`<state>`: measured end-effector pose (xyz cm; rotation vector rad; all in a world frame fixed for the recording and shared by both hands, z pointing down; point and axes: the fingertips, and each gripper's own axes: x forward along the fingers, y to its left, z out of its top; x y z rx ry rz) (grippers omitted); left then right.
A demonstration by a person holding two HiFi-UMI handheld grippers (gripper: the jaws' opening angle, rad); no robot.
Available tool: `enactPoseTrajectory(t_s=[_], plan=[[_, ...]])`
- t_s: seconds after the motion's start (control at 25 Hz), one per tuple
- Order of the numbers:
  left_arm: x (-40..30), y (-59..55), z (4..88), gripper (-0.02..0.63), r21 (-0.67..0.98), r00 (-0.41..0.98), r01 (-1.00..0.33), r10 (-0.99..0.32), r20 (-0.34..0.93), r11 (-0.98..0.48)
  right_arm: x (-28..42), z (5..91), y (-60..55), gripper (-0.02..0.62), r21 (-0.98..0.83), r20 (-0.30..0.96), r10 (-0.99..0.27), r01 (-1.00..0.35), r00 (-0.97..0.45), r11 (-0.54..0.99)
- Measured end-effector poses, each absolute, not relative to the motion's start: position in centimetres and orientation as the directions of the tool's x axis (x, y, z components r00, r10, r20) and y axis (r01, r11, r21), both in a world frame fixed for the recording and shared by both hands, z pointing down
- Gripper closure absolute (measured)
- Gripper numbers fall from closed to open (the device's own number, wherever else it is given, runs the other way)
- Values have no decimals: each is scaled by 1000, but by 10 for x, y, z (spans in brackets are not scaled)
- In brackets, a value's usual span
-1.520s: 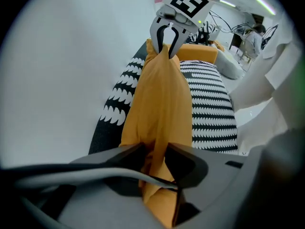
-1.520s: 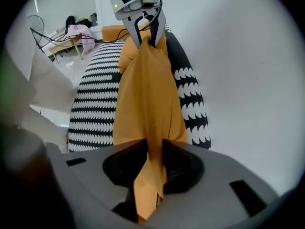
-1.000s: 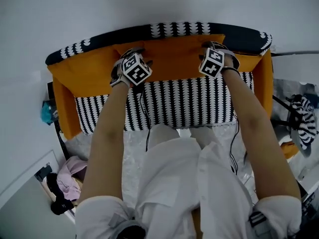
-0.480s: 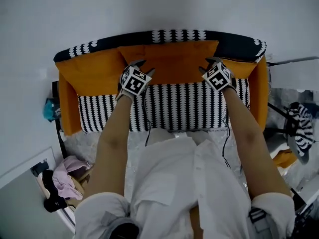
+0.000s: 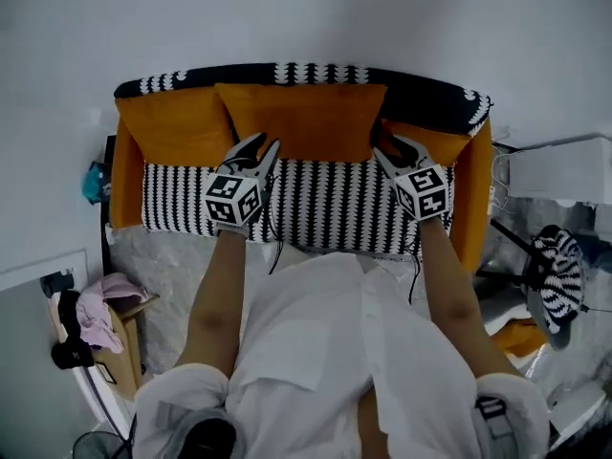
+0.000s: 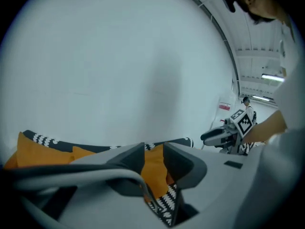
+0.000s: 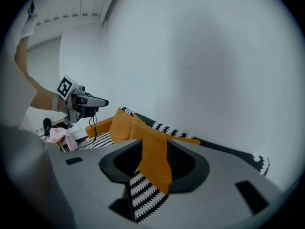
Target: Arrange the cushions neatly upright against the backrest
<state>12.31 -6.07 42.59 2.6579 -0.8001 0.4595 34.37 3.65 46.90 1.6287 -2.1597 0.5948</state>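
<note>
**Head view.** A sofa (image 5: 325, 204) with a black-and-white patterned seat and orange arms stands against a white wall (image 5: 306, 12). Three orange cushions stand upright in a row along the sofa's backrest (image 5: 426, 86). The left cushion (image 5: 177, 127) is beside the sofa's left arm and the middle cushion (image 5: 301, 118) is at the sofa's centre. The right cushion (image 5: 435, 143) is beside the sofa's right arm, and less of its face shows. The left gripper (image 5: 263, 143) hangs over the sofa's seat, its tips pointing at the lower left corner of the middle cushion. The right gripper (image 5: 390, 147) hangs over the seat with its tips at the cushion's lower right corner. This view does not show whether either gripper touches the cushion. A pink cloth (image 5: 96, 309) lies beyond the sofa's left end, and a striped object (image 5: 559, 271) stands beyond its right end.

**Left gripper view.** The jaws stand a narrow gap apart and have just been closing, with nothing between them. Through the gap an orange cushion and a strip of the sofa's patterned seat appear farther off. The cushions line the sofa's backrest at lower left. The right gripper shows at the right of this view, raised above the sofa.

**Right gripper view.** The jaws stand apart, have just been closing, and grip nothing. An orange cushion and the sofa's patterned seat are seen beyond the gap. The row of cushions runs along the sofa's backrest. The left gripper is in the air over the sofa's far end.
</note>
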Motion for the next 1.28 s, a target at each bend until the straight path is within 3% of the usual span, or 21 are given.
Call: enactPoseTrajectory(t_s=[0.16, 0.52, 0.88, 1.28], plan=[[142, -13, 386, 503, 178, 779, -612, -549, 303, -771, 369, 439, 81, 436, -105, 458, -834, -951, -306, 291], [157, 42, 333, 552, 198, 810, -587, -572, 133, -785, 394, 365, 168, 515, -137, 286, -941, -979, -182, 148], [77, 139, 303, 568, 173, 852, -523, -520, 63, -835, 319, 314, 273, 500, -125, 155, -987, -992, -44, 25], [5, 239, 301, 569, 160, 884, -467, -465, 51, -870, 233, 316, 368, 509, -148, 159, -986, -989, -40, 16]])
